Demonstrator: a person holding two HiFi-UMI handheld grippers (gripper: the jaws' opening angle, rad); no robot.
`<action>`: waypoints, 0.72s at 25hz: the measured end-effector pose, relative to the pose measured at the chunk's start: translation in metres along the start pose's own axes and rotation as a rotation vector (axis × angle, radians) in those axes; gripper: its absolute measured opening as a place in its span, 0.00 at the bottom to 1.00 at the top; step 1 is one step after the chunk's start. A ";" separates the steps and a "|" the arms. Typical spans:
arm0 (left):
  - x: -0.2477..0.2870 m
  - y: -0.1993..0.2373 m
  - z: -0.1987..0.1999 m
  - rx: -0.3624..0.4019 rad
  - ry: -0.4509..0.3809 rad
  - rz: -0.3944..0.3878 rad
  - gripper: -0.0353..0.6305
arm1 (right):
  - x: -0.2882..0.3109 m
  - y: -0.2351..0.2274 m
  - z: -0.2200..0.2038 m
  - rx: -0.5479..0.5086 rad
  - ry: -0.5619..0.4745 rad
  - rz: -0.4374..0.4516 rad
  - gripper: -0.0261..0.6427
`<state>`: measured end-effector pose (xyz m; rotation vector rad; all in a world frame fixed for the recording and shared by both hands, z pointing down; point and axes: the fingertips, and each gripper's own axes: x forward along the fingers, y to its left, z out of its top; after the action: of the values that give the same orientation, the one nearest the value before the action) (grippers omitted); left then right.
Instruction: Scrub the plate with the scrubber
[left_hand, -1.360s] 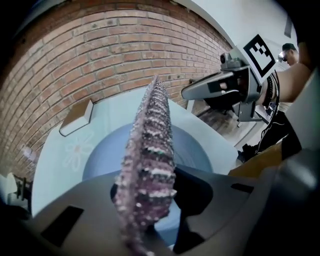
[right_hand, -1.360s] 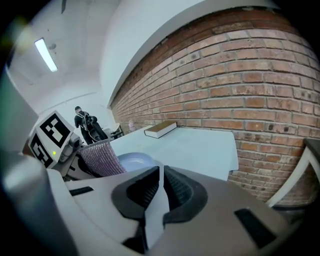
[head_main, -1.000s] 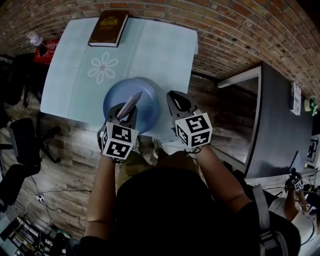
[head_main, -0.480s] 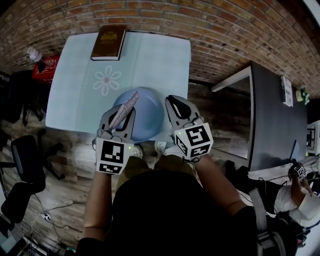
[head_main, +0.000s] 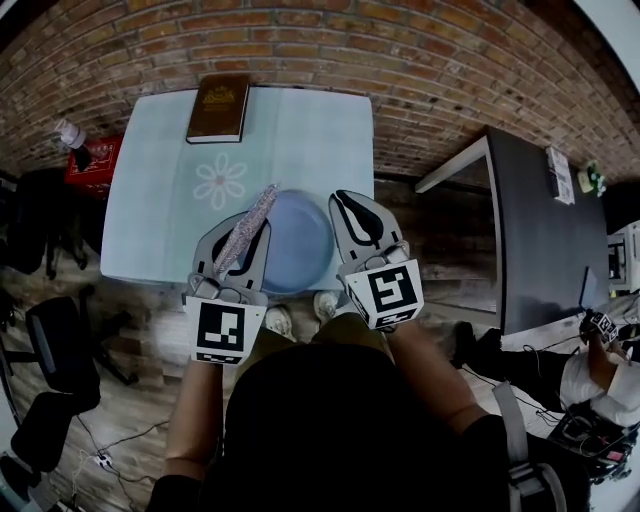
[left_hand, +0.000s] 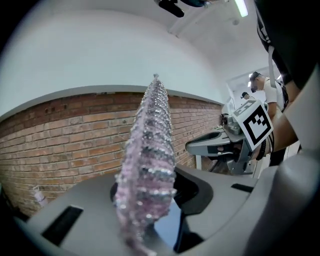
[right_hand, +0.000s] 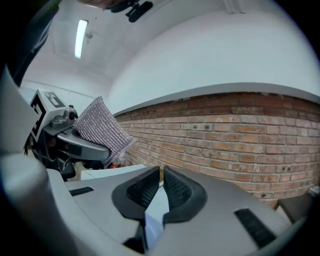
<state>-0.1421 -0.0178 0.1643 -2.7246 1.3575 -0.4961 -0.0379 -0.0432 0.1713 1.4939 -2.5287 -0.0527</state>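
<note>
Left gripper (left_hand: 150, 200): jaws clenched on the scrubber (left_hand: 150, 150). It is a flat pad of pink and silver glittery mesh, gripped by its lower end. The rest stands out past the jaw tips, edge-on in the left gripper view.

Right gripper (right_hand: 161, 175): ribbed black pads (right_hand: 142, 190) drawn almost together, only a thin slit between them. Nothing sits in that slit. A pale blue patch shows low down, behind the pads.

Both grippers pitch upward; their views take in the brick wall (right_hand: 240, 135) and the white ceiling above it. Each gripper shows in the other's view, side by side and apart.

Head view: the blue plate (head_main: 295, 245) lies flat, under and between the two grippers, at the near edge of the table (head_main: 150, 220). The left gripper covers the plate's left rim and the right gripper stands at its right rim. The scrubber's free tip points away from the person, over the plate's far-left rim. Whether scrubber or jaws touch the plate cannot be told from here.

The table top is pale blue-green with a white flower print (head_main: 221, 181) just beyond the plate. A brown book (head_main: 220, 108) lies at the far edge, well apart from the plate.

A red box (head_main: 95, 150) sits left of the table. A dark desk (head_main: 540, 230) stands to the right on the wooden floor.
</note>
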 end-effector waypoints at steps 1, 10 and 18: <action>-0.003 0.002 0.004 0.007 -0.012 0.001 0.17 | -0.001 0.002 0.008 -0.033 -0.024 -0.017 0.12; -0.024 0.008 0.038 0.064 -0.196 -0.019 0.17 | -0.018 0.023 0.053 -0.085 -0.191 -0.092 0.11; -0.033 0.008 0.038 0.079 -0.211 -0.035 0.17 | -0.025 0.030 0.058 -0.099 -0.199 -0.117 0.10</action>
<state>-0.1550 0.0000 0.1187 -2.6522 1.2148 -0.2484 -0.0635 -0.0113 0.1150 1.6703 -2.5413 -0.3565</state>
